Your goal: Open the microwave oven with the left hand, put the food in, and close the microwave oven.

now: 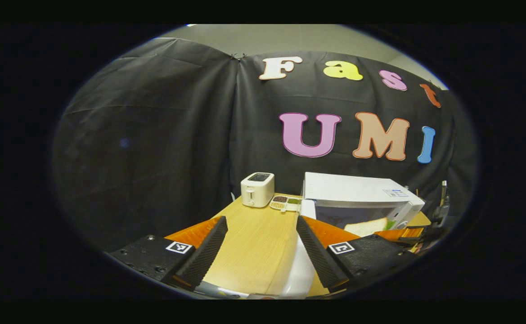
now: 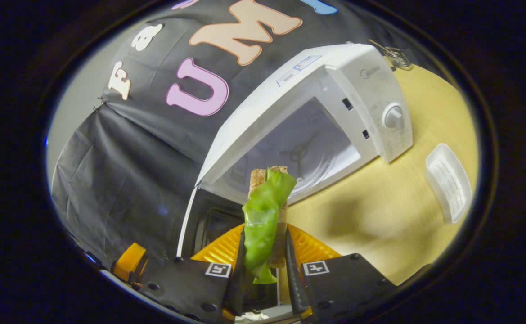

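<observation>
Now right tongs [image 2: 265, 265] grip sandwich [image 2: 265, 216] before open microwave [image 2: 316, 139]; left tongs [image 1: 260, 252] spread.

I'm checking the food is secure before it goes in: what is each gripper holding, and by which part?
The right gripper pinches the sandwich by its lower end, bread and lettuce together. The left gripper is open and holds nothing.

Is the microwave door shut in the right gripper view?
No, the microwave stands with its door swung open, its cavity bare, while the right claw holds the sandwich before the opening.
</observation>
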A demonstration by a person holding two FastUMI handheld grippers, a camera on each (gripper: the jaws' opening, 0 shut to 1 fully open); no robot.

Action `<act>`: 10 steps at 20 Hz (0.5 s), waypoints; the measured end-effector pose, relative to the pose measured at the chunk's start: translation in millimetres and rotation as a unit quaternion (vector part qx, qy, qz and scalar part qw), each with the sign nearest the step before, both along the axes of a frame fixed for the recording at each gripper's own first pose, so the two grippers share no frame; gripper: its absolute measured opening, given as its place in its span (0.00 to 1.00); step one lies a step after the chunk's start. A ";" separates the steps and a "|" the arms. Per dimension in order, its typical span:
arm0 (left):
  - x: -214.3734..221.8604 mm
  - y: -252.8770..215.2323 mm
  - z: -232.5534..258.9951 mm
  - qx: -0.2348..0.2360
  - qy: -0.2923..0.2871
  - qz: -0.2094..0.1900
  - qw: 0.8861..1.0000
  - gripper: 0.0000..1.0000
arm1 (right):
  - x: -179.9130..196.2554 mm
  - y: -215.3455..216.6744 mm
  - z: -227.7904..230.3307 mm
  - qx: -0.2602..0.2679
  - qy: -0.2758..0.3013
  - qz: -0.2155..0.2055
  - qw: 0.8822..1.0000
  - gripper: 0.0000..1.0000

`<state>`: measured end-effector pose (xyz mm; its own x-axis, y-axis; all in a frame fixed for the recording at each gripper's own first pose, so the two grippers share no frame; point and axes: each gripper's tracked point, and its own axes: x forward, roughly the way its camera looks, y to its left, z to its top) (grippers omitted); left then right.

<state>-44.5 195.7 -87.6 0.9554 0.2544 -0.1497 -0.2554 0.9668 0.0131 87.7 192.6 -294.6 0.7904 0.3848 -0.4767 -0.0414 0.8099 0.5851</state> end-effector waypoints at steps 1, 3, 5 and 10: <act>-1.6 1.9 -1.4 -0.001 0.002 0.002 1.000 0.94 | 12.4 3.5 -3.1 -0.001 -0.007 -0.002 1.000 0.36; -5.8 8.0 -2.6 -0.002 0.004 0.009 1.000 0.94 | 36.4 8.0 -8.8 -0.004 -0.018 -0.009 1.000 0.36; -10.9 12.1 -4.3 -0.001 0.006 0.015 1.000 0.95 | 60.3 7.0 -14.6 -0.022 -0.030 -0.020 0.999 0.36; -24.1 27.1 -14.6 0.006 0.021 0.041 0.999 0.95 | 109.1 0.5 -31.8 -0.065 -0.040 -0.036 0.996 0.36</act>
<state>-68.6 222.8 -102.1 0.9243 0.3330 -0.1867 -0.3321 0.9425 0.0368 196.9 193.1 -326.4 0.8511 0.2651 -0.4531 -0.0233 0.8814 0.4718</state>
